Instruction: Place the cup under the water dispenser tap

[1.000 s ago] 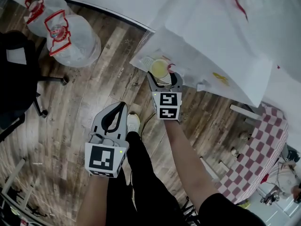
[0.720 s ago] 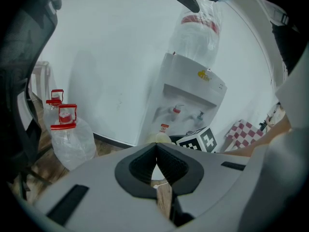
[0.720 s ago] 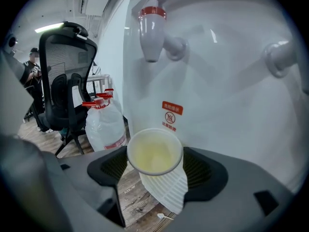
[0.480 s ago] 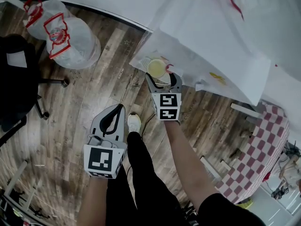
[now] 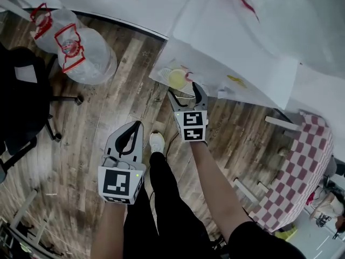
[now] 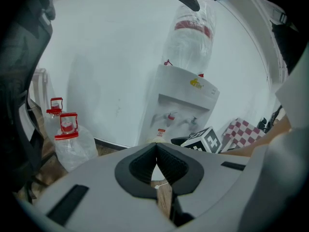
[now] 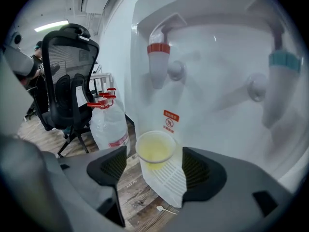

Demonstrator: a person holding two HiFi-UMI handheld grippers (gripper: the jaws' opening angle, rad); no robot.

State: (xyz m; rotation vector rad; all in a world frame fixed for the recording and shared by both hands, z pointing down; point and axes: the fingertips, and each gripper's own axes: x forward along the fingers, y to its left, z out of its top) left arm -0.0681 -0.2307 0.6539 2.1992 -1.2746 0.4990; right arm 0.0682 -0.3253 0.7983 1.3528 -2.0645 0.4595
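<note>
A pale yellow cup (image 7: 155, 149) stands upright on the white drip tray (image 7: 170, 181) of the water dispenser (image 7: 212, 81), below its red tap (image 7: 157, 57). My right gripper (image 7: 155, 167) is open, and the cup sits just ahead of its fingertips with a gap on each side. In the head view the cup (image 5: 177, 79) lies just past the right gripper (image 5: 181, 89), at the foot of the dispenser (image 5: 232, 42). My left gripper (image 5: 138, 124) is shut on nothing, low and to the left over the floor, and its jaws (image 6: 156, 151) point toward the dispenser (image 6: 183, 105).
A blue tap (image 7: 285, 76) is to the right of the red one. Two large water bottles (image 5: 81, 47) stand left of the dispenser, with a black office chair (image 5: 21, 96) beyond them. A red-checkered cloth (image 5: 302, 171) is at the right. The person's shoe (image 5: 156, 141) is on the wooden floor.
The right gripper has drawn back a little from the cup, which stays on the tray. The head view has shifted slightly. The left gripper has barely moved.
</note>
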